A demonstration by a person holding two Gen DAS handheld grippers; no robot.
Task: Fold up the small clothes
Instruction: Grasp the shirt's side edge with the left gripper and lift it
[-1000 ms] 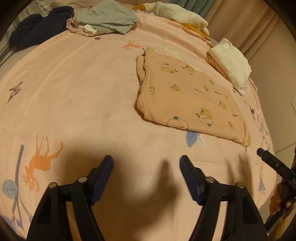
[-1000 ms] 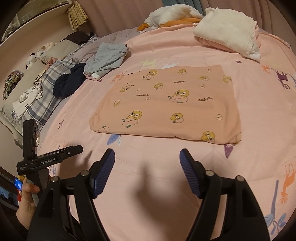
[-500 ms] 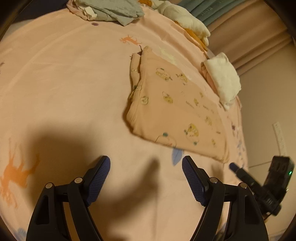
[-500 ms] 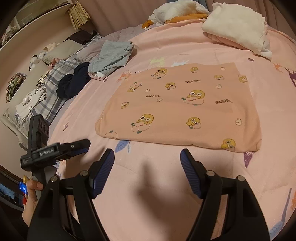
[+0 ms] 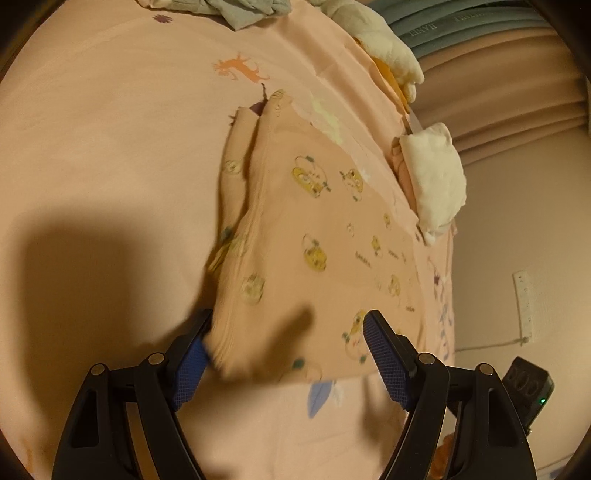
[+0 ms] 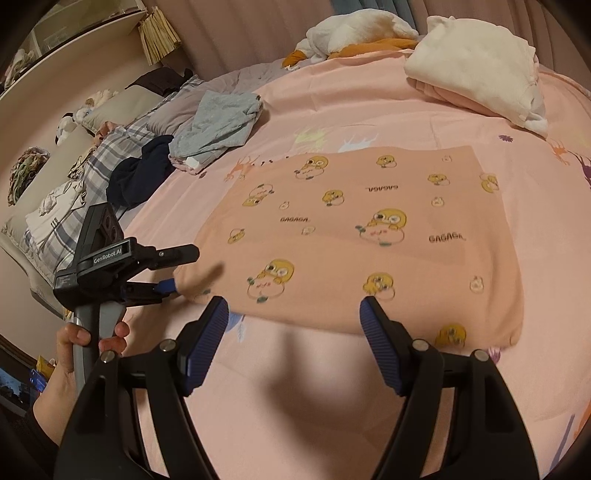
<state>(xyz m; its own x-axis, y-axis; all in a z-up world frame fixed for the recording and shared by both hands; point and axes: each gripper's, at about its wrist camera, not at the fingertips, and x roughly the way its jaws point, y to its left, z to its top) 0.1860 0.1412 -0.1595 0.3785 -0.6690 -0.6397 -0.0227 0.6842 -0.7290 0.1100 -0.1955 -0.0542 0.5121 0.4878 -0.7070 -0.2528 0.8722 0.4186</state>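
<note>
A folded peach garment with yellow duck prints (image 6: 369,236) lies flat on the pink bed sheet (image 6: 332,424); it also shows in the left wrist view (image 5: 314,258). My left gripper (image 5: 288,354) is open, its jaws astride the garment's near left corner; it shows from the side in the right wrist view (image 6: 181,269), with one finger above and one below the cloth edge. My right gripper (image 6: 293,332) is open and empty, just short of the garment's near edge.
A folded white and pink pile (image 6: 476,77) lies at the back right. A grey garment (image 6: 218,125) and a dark navy one (image 6: 140,177) lie at the back left beside plaid bedding (image 6: 74,206). A white plush toy (image 6: 354,29) lies by the curtains.
My left gripper moved forward and right until its open jaws reached the garment's near left corner. My right gripper moved closer to the garment's near edge.
</note>
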